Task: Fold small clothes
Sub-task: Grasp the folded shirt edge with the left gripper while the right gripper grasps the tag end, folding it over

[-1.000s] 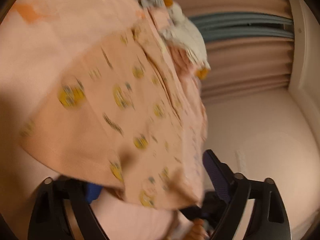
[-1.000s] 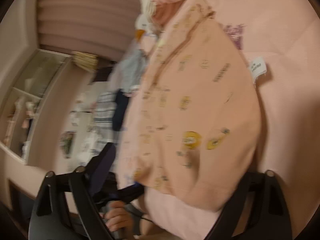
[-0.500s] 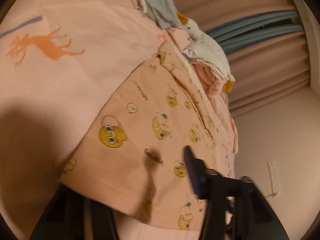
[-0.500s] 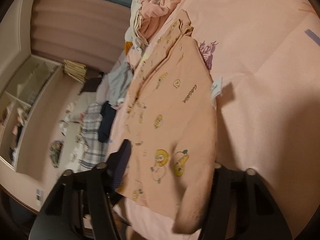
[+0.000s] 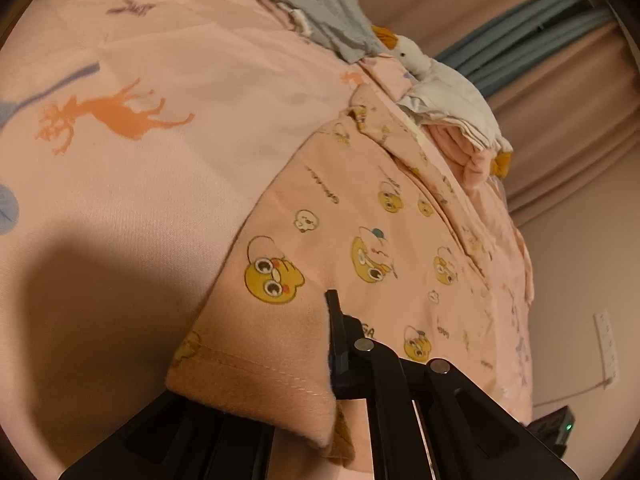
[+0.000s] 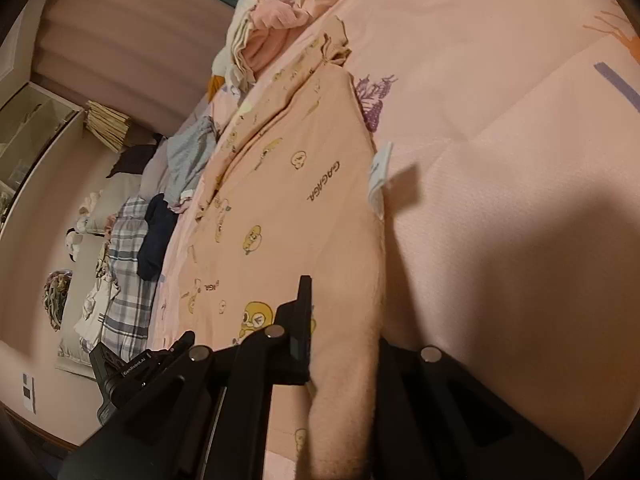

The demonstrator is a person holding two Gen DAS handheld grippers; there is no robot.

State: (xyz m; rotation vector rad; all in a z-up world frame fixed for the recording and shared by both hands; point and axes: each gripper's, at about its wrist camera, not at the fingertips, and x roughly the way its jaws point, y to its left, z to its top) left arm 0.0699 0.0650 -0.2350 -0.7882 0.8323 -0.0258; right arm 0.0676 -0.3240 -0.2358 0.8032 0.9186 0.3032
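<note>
The peach shirt [image 5: 360, 248] lies spread on the pink bedsheet [image 5: 160, 184], and both grippers have just closed on its near hem. In the left wrist view the left gripper [image 5: 332, 364] sits at 6 o'clock, pinching the hem corner: one black finger [image 5: 334, 320] stands on top of the cloth while the fabric drapes over and hides the other, and the shirt runs away from it toward 1 o'clock. In the right wrist view the right gripper [image 6: 340, 344] is likewise clamped on a rolled edge of the same shirt [image 6: 288, 184] at 6 o'clock, with the garment stretching off toward 12 o'clock. The shirt is soft knit, with a stitched hem, a collar at its far end, and a print of yellow cartoon ducks; small dark lettering on it reads "GAGAGA". A white care label [image 6: 380, 176] sticks out from its side seam at about 1 o'clock from the right gripper; its print is too small to read. The sheet is finely textured and bears an orange deer [image 5: 112, 116] and a purple motif [image 6: 374, 98]. Beyond the collar lie a white plush goose [image 5: 440, 80], crumpled pink cloth and a grey garment [image 5: 328, 20]. At 8 o'clock in the right view the other handle shows, bearing a white brand name too small to read with certainty.
</note>
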